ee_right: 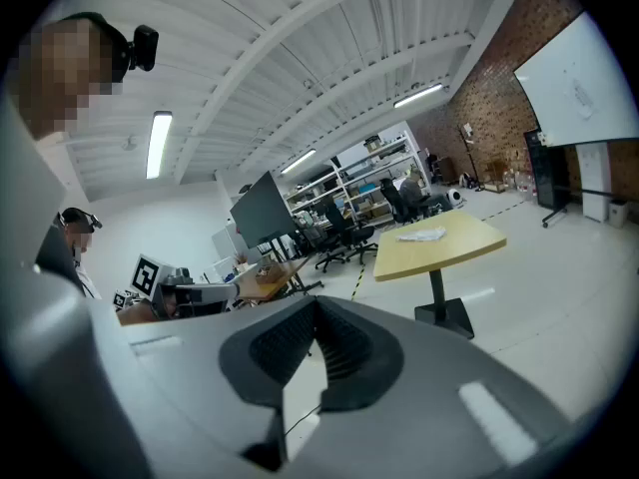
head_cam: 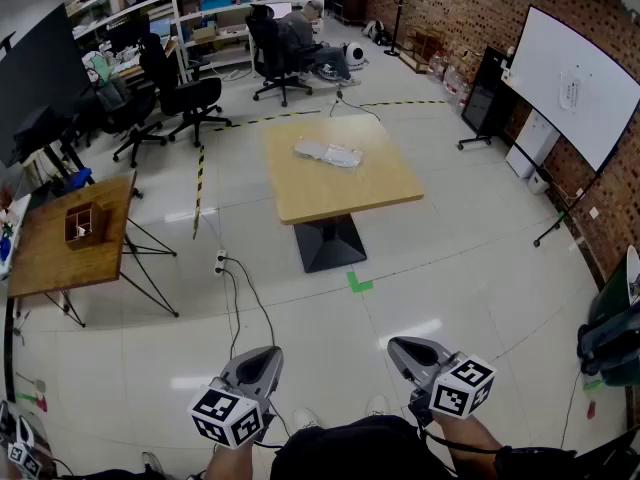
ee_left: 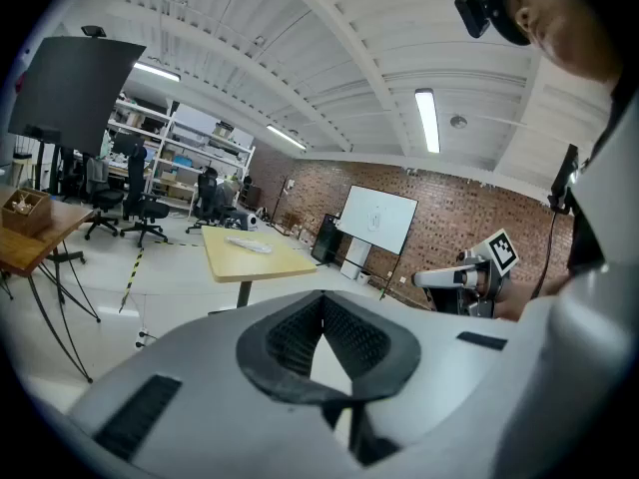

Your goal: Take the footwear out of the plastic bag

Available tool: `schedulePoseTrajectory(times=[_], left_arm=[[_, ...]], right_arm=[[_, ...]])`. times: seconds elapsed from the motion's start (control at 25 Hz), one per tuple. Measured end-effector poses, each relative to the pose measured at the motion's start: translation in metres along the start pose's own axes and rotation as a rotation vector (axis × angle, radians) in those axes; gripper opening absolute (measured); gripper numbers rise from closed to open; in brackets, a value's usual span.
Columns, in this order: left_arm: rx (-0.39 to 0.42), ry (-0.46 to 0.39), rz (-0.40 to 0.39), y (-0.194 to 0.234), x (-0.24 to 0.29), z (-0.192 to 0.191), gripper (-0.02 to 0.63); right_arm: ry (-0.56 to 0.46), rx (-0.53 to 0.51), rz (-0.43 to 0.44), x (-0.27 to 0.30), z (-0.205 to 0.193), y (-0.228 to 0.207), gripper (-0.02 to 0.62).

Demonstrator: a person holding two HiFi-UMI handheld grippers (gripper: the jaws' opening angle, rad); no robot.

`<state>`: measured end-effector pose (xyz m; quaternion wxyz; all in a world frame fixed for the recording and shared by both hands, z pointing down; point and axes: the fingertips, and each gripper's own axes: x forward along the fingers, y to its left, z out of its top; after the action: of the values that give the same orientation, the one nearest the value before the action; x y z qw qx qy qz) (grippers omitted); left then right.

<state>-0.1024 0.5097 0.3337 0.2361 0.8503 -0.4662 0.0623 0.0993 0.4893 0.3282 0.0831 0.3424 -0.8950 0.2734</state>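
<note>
A clear plastic bag with pale footwear inside lies flat on the far half of a square wooden table across the room. The same bag shows small in the left gripper view and, as the bag, in the right gripper view. My left gripper and right gripper are held low near my body, far from the table, both shut and empty. Each points slightly down toward the table. The right gripper is visible from the left one.
A second wooden table with a small open box stands at the left. Office chairs and shelves line the back. A whiteboard leans on the brick wall at right. A cable and green tape lie on the floor.
</note>
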Motion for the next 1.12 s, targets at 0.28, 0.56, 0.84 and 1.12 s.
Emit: schedulePoseTrajectory(times=[0.28,0.56,0.84,1.12], left_arm=[[0.003,0.054,-0.079,0.019,0.006,-0.023,0.006],[-0.021,0.088,-0.101,0.047,0.031,-0.023,0.006],[-0.002,0.11,-0.059,0.08,0.091,0.009,0.006],[0.087,0.12,-0.022,0.088,0.184,0.067,0.006]], right_arm=[[0.017,-0.049,-0.027,0.042,-0.003,0.015,0.003],[0.042,-0.029,-0.063,0.063,0.001,-0.006,0.003],[0.025,0.019,-0.055,0.094,0.025,-0.067,0.003],[-0.069,0.003,0.014,0.128,0.106,-0.144,0.003]])
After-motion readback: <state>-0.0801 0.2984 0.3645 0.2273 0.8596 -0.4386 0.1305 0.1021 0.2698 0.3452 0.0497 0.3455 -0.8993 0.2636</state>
